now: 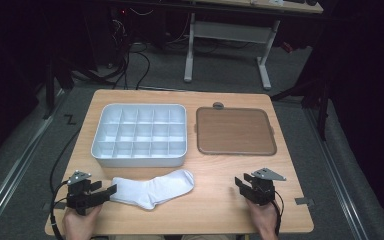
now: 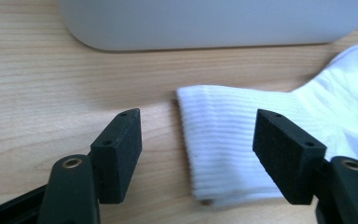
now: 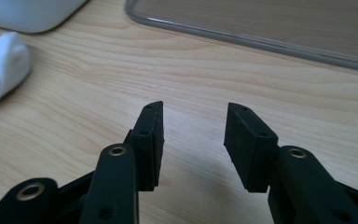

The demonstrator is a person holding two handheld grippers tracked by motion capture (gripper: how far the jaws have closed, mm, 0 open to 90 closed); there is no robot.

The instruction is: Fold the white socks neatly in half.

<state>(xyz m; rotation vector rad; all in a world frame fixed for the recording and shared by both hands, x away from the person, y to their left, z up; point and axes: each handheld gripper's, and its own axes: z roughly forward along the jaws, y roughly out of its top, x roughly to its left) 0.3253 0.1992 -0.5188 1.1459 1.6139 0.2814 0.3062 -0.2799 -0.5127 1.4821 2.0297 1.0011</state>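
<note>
On the pale wooden bench (image 1: 215, 200), flat white ribbed cotton sock (image 1: 152, 189) lying just before grey plastic divided tray (image 1: 139, 134), compartments all bare. Left tongs (image 2: 198, 149) wide apart, straddling the cuff, not pinching. Right tongs (image 3: 193, 140) parted over bare wood. Everything left: grasp, lift, stow.

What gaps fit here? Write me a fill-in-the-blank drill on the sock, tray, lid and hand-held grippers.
1. The white sock lies in front of the divided ____ tray.
2. The left hand-held gripper has its open jaws either side of the sock's ____ end.
3. The brown lid lies to the tray's ____.

Missing words: white; cuff; right
</note>
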